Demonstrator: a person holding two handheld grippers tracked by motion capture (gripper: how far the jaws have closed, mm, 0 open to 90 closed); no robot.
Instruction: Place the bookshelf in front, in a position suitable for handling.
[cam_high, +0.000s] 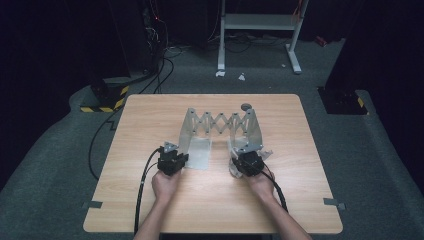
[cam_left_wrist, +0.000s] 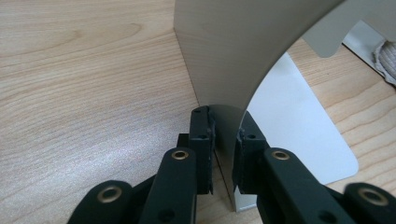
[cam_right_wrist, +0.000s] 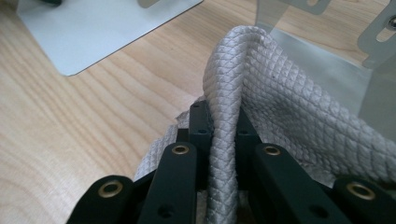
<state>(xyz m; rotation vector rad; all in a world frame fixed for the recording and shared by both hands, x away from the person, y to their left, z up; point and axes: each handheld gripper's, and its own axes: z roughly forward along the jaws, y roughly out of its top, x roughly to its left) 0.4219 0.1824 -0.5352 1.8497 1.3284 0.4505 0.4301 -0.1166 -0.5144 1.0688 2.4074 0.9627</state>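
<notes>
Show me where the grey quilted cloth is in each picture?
High view: the quilted cloth peeks out pale beside the right gripper, right of centre.
Left gripper view: a scrap at the right edge.
Right gripper view: centre, pinched as a fold.
Shared landmark: the flat metal base plate.

Dim room, grey carpet, perhaps a white stand behind.

We see a pale wood-grain table, a silvery grey metal rack with a criss-cross lattice, and a whitish cloth with a quilted diamond pattern. Our grippers are black with brass-coloured rivets. At eleven o'clock lies yellow-and-black striped tape.
</notes>
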